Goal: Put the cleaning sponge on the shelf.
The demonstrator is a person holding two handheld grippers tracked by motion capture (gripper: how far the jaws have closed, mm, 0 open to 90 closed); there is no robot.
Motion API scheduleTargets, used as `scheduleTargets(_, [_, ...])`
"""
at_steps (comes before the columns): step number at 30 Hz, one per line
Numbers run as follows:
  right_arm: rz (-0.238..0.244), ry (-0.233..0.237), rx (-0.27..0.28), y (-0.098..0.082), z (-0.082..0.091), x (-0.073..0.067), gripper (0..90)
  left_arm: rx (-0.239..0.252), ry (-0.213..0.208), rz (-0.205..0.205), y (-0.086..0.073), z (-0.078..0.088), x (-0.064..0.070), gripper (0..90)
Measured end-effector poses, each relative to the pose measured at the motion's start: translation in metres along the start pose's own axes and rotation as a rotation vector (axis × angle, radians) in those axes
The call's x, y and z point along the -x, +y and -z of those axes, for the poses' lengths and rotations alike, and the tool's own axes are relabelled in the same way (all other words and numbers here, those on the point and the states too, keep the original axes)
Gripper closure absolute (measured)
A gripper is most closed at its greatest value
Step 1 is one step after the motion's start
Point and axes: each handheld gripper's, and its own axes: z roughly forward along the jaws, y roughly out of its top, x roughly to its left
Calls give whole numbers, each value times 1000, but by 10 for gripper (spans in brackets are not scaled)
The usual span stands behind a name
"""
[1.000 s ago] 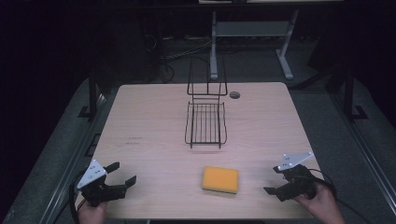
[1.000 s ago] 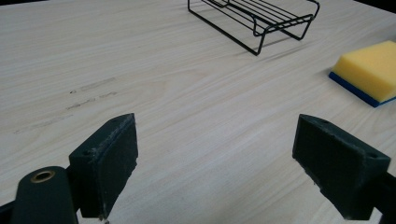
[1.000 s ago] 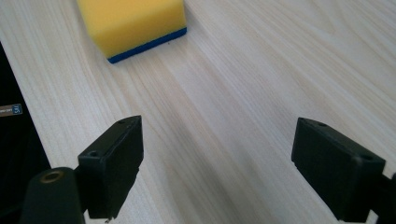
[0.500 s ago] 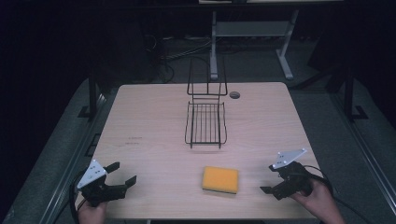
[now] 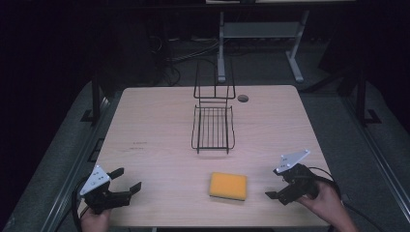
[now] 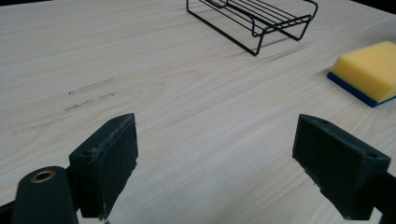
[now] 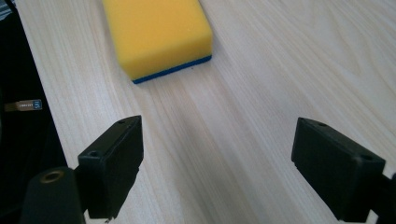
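A yellow sponge (image 5: 228, 186) with a blue underside lies flat near the table's front edge, right of centre. My right gripper (image 5: 276, 186) stands open just right of it, low over the wood and apart from it. In the right gripper view the sponge (image 7: 156, 32) lies ahead and to the left of the open jaws (image 7: 217, 168). My left gripper (image 5: 128, 178) rests open at the front left corner with nothing between its jaws (image 6: 215, 168). From there the sponge (image 6: 369, 70) shows far off at the right.
A black wire rack (image 5: 213, 125) with an upright back stands mid-table towards the far side, also seen as the rack (image 6: 254, 16) in the left gripper view. The wooden table (image 5: 154, 121) has a round cable hole (image 5: 242, 98) near its far edge. Dark floor surrounds it.
My right gripper has crept a little to the left, closer to the sponge. The left gripper, sponge and rack have stayed where they were.
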Motion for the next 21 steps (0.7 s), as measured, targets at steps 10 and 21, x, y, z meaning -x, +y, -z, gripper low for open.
scheduleTargets(10, [33,13,-12,11,-1,0,163,0,0,0,0,0,0,135])
scheduleTargets(21, [80,28,-29,25,-5,-2,163,2,-1,2,0,0,0,134])
